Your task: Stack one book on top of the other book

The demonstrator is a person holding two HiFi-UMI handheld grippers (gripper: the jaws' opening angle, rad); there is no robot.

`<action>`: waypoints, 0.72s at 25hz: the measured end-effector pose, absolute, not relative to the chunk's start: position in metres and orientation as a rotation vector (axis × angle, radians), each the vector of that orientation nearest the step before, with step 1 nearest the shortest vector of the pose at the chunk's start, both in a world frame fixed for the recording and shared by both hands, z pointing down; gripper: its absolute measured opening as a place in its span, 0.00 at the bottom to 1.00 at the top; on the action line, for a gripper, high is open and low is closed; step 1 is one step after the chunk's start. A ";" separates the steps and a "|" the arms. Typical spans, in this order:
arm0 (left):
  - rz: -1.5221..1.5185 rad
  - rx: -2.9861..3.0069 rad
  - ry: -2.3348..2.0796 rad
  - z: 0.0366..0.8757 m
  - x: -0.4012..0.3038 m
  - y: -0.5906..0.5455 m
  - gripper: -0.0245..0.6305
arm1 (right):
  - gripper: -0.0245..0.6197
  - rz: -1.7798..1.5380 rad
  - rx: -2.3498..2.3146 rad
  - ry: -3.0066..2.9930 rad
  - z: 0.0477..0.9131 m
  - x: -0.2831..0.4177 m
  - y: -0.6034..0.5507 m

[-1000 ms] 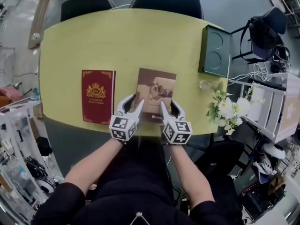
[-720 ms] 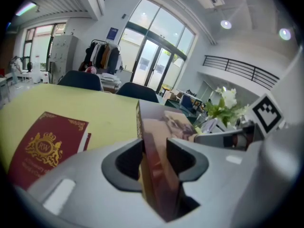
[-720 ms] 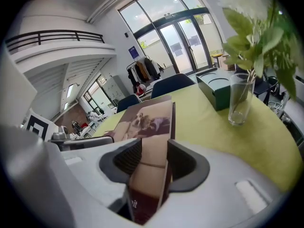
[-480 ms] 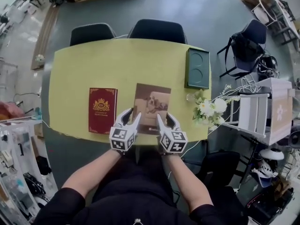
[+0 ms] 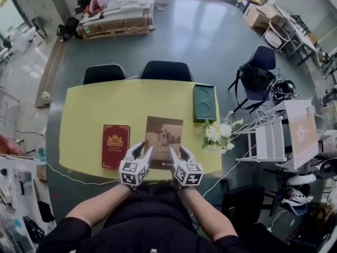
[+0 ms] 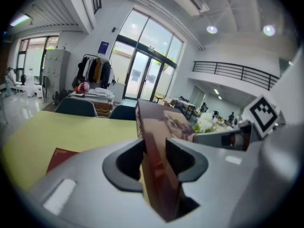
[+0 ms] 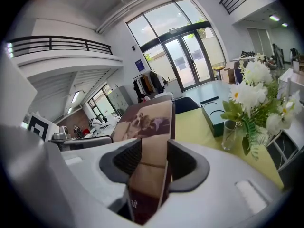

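A wide yellow-green table with rounded corners (image 5: 84, 115) fills the middle of the head view, with two dark padded chairs (image 5: 104, 73) (image 5: 166, 70) tucked in at its far side. A brown hardcover book with a dog picture on its cover (image 5: 164, 136) sits at the table's near edge, gripped by its near end on both sides, its far end tilted up above the tabletop in both gripper views. A dark red book with a gold crest (image 5: 115, 144) lies flat on the table just to its left, apart from it. A dark green rectangular box (image 5: 204, 103) rests near the right end, and white flowers in a clear glass (image 5: 217, 133) stand beside it. The left gripper (image 5: 145, 149) has just been closing, its jaws pressing the brown book's left near corner; the right gripper (image 5: 178, 151) clamps the right near corner, both standing fairly wide around the book's thickness.
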State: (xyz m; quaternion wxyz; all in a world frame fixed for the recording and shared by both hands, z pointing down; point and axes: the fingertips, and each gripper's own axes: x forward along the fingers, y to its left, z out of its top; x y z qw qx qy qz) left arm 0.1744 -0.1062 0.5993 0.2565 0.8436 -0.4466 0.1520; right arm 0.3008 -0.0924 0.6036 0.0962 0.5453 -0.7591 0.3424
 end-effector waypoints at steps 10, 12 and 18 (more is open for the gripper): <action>0.397 2.323 -1.224 0.567 0.187 -0.085 0.28 | 0.30 0.972 1.617 -2.291 0.569 0.313 -0.072; 0.392 2.321 -1.236 0.564 0.191 -0.080 0.28 | 0.30 0.979 1.607 -2.300 0.568 0.317 -0.068; 0.374 2.279 -1.291 0.566 0.187 -0.063 0.28 | 0.30 0.966 1.540 -2.333 0.567 0.315 -0.057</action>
